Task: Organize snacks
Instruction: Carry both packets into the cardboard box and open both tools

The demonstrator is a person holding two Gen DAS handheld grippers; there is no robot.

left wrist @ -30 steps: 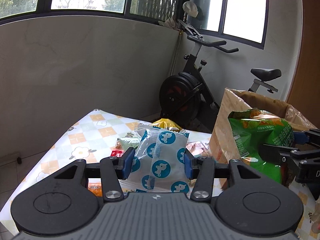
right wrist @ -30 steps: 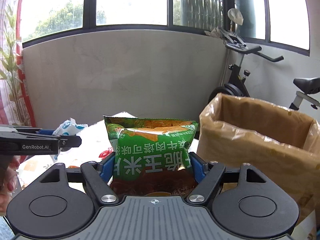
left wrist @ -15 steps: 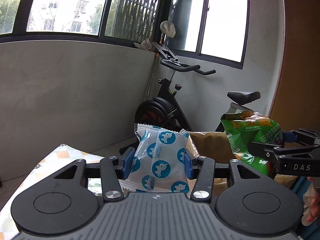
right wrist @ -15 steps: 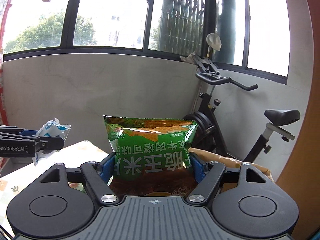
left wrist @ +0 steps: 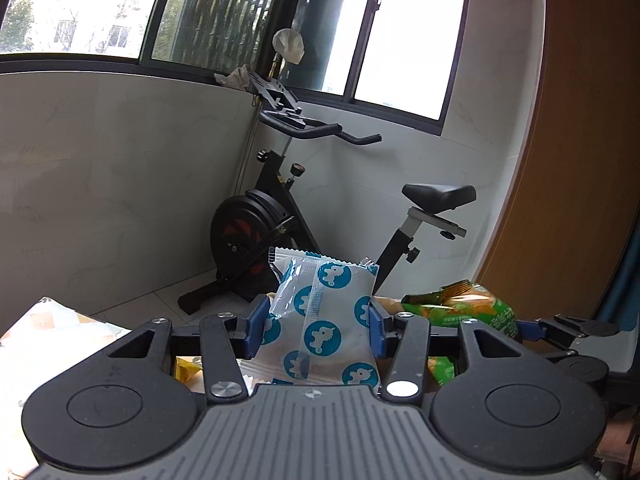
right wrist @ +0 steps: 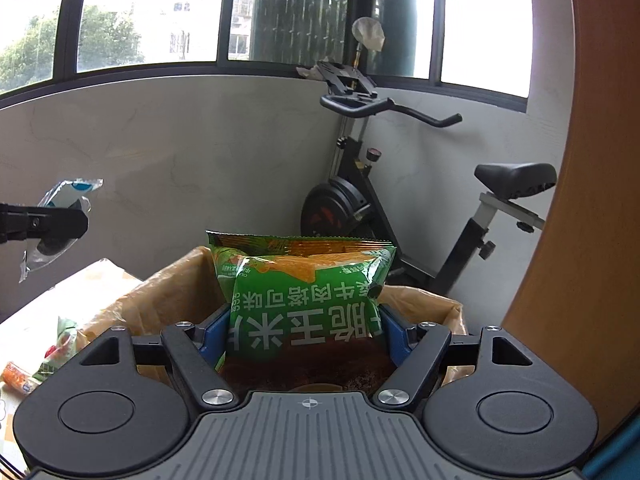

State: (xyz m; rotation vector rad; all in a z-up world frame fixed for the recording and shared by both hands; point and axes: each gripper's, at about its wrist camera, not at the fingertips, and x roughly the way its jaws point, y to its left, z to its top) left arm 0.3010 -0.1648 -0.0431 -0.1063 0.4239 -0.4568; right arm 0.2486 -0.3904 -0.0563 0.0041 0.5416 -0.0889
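My left gripper point(left wrist: 318, 326) is shut on a white snack packet with blue round prints point(left wrist: 324, 320), held upright above the table. My right gripper point(right wrist: 306, 330) is shut on a green chip bag point(right wrist: 304, 296), held over the open mouth of the brown paper bag point(right wrist: 160, 300). In the left wrist view the green chip bag point(left wrist: 464, 308) and the right gripper's finger point(left wrist: 576, 328) show at the right. In the right wrist view the left gripper's finger point(right wrist: 48, 220) and the white packet point(right wrist: 64, 196) show at the far left.
An exercise bike point(left wrist: 280, 216) stands on the floor behind the table by the tiled wall. The chequered tablecloth point(left wrist: 52, 328) carries more snack packets point(right wrist: 60, 344) at the left. A wooden panel point(right wrist: 592, 200) rises at the right.
Both grippers have swung right and slightly up with their packets. The paper bag now lies directly beneath the green chip bag, and the table has slid to the left edge of both views.
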